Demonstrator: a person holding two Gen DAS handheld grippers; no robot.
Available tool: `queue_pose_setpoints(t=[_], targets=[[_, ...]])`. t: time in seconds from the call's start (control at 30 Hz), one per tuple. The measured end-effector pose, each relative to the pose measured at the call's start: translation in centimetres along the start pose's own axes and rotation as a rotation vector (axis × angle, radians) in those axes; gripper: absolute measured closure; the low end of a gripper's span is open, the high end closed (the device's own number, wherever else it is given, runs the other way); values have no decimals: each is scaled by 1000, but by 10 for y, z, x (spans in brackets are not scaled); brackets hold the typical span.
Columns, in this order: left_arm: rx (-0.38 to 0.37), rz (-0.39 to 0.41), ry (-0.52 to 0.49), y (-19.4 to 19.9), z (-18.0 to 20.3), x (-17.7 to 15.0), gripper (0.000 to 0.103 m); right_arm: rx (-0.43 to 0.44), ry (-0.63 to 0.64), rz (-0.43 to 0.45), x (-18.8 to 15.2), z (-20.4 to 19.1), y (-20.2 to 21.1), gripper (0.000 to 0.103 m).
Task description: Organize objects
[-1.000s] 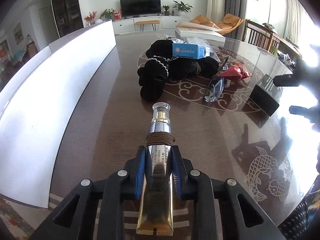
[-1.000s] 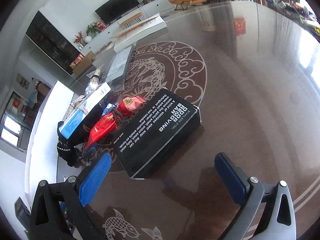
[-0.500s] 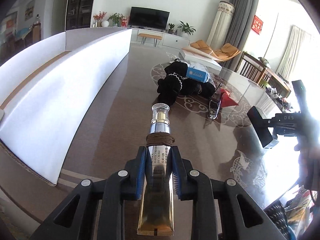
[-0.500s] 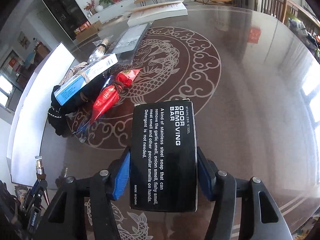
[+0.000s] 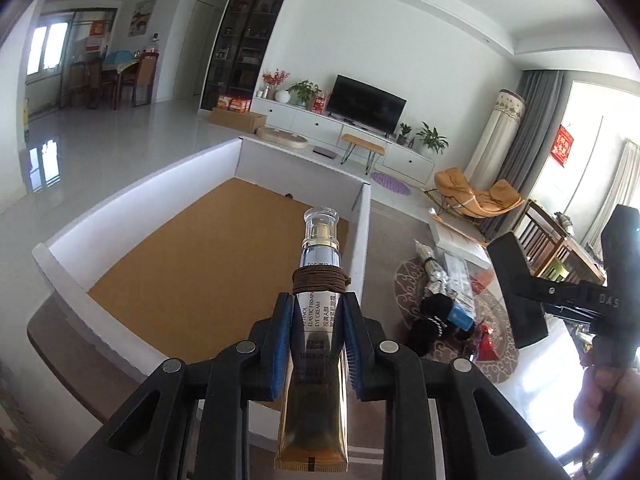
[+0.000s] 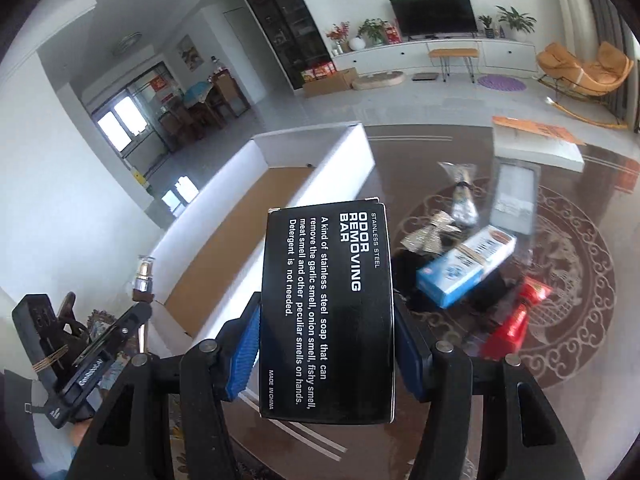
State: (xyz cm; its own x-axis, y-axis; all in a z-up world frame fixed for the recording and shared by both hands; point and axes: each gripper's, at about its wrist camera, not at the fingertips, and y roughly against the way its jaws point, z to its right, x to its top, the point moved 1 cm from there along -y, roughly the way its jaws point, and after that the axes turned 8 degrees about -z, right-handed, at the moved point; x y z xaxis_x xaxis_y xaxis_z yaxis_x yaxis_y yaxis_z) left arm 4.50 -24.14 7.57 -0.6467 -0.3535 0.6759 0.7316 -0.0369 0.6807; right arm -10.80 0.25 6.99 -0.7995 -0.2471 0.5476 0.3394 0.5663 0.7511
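Note:
My left gripper (image 5: 316, 304) is shut on a gold eye cream tube (image 5: 318, 320) with a clear cap and a brown band, held in the air over the near wall of a white open box (image 5: 120, 216) with a brown cardboard floor. My right gripper (image 6: 326, 308) is shut on a black odor removing bar box (image 6: 326, 312), held above the table to the right of the white box (image 6: 348, 156). The right gripper with its black box also shows in the left wrist view (image 5: 520, 292). The left gripper and tube show in the right wrist view (image 6: 142, 280).
On the dark patterned table (image 6: 568, 320) lie a blue and white carton (image 6: 464, 268), red packets (image 6: 516, 316), black fabric (image 5: 432, 320), a silver bow (image 6: 428, 232), a wrapped packet (image 6: 460, 196) and a flat white box (image 6: 536, 144). A living room lies beyond.
Both grippers have risen from the table. The left one carried the tube up over the white box. The right one closed on the black box and lifted it.

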Motion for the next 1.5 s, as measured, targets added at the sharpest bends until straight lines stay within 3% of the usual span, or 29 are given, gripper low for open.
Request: queue_pose_setpoints(t=[0.1, 0.2, 0.33, 0.4, 0.43, 0.5, 0.57, 0.63, 0.73, 0.8, 0.87, 0.93, 1.03, 1.13, 1.23, 1.5], targets=[[86, -54, 23, -19, -34, 18, 79, 59, 115, -8, 19, -64, -37, 43], [158, -100, 7, -40, -51, 23, 79, 72, 171, -52, 29, -102, -86, 43], [222, -162, -15, -65, -58, 22, 77, 68, 173, -189, 28, -116, -153, 40], [256, -185, -10, -73, -62, 20, 67, 57, 144, -210, 24, -108, -166, 33], [272, -188, -5, -74, -63, 19, 48, 60, 131, -191, 23, -103, -163, 31], [272, -149, 4, -69, -60, 15, 31, 51, 130, -139, 19, -91, -145, 23], [248, -114, -6, -60, -49, 14, 31, -4, 150, -76, 11, -74, -120, 10], [205, -96, -33, -53, -29, 11, 31, -83, 168, -14, -6, -48, -92, 4], [83, -90, -99, -40, 22, -1, 30, -242, 141, 33, -44, 14, -52, 2], [3, -108, -173, -35, 63, -19, 22, -349, 70, 40, -78, 68, -29, 2], [-47, -132, -248, -36, 102, -47, 3, -444, -30, 26, -112, 123, -11, 2], [-75, -179, -304, -53, 134, -75, 1, -526, -124, -19, -139, 172, 0, 2], [-30, -308, -364, -102, 165, -110, 1, -576, -237, -58, -168, 230, 12, 2], [37, -373, -385, -144, 175, -124, 2, -598, -272, -78, -177, 250, 11, 2], [87, -377, -388, -171, 179, -119, 1, -605, -264, -54, -178, 250, 8, 0], [73, -341, -392, -219, 199, -83, 0, -614, -265, -40, -171, 237, 7, 0]])
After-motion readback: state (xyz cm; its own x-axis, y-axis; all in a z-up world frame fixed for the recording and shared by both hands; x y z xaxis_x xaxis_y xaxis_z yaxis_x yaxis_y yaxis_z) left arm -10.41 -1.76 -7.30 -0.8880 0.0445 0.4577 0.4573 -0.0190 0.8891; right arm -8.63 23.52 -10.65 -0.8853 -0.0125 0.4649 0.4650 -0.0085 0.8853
